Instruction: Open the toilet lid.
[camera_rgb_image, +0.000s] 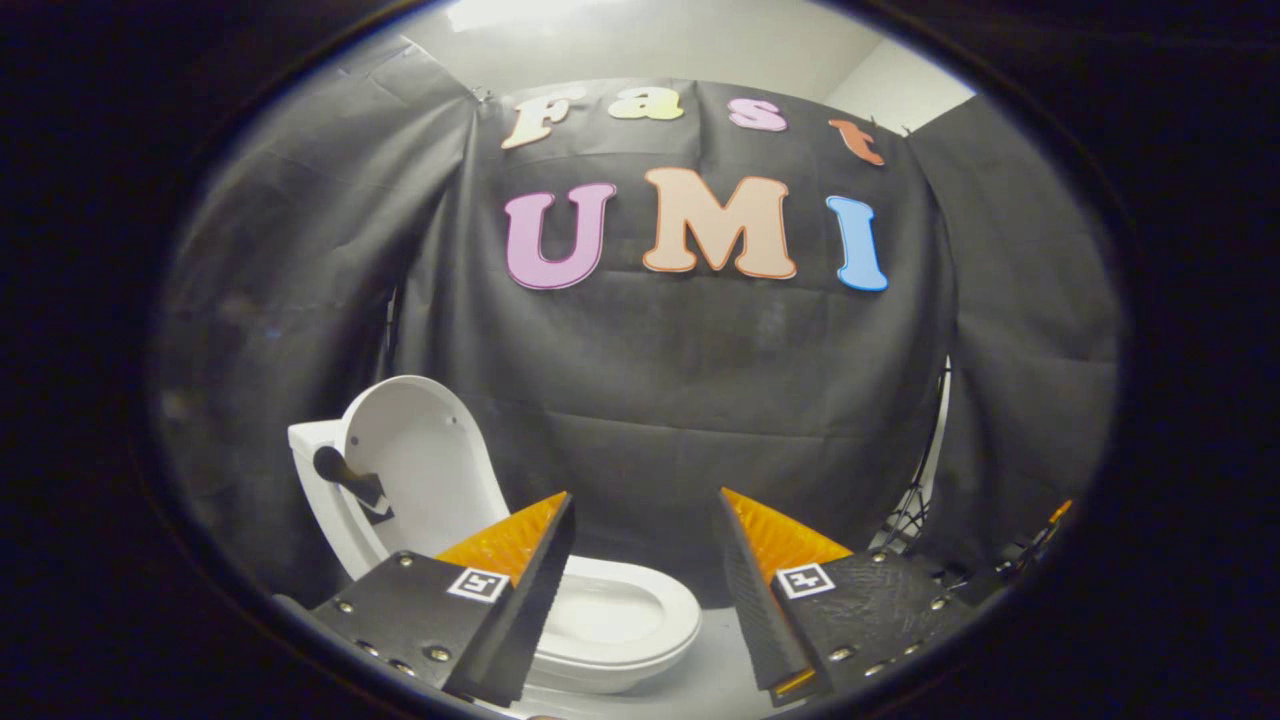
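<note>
A white toilet (610, 640) stands low and left of centre, ahead of my fingers. Its lid (425, 470) is raised and leans back against the white tank (310, 440), with a black handle (350, 480) fixed on the lid's inner face. The seat and bowl lie uncovered below. My gripper (645, 510) is open, its orange and black fingers spread wide with nothing between them. The left finger (520, 570) overlaps the near part of the bowl, and the right finger (770, 570) stands to the right of the toilet.
Black cloth walls close the booth behind and on both sides. A black tripod leg (915, 500) and some dark gear (1020, 560) stand at the right. A pale floor (710, 670) shows beneath the bowl.
</note>
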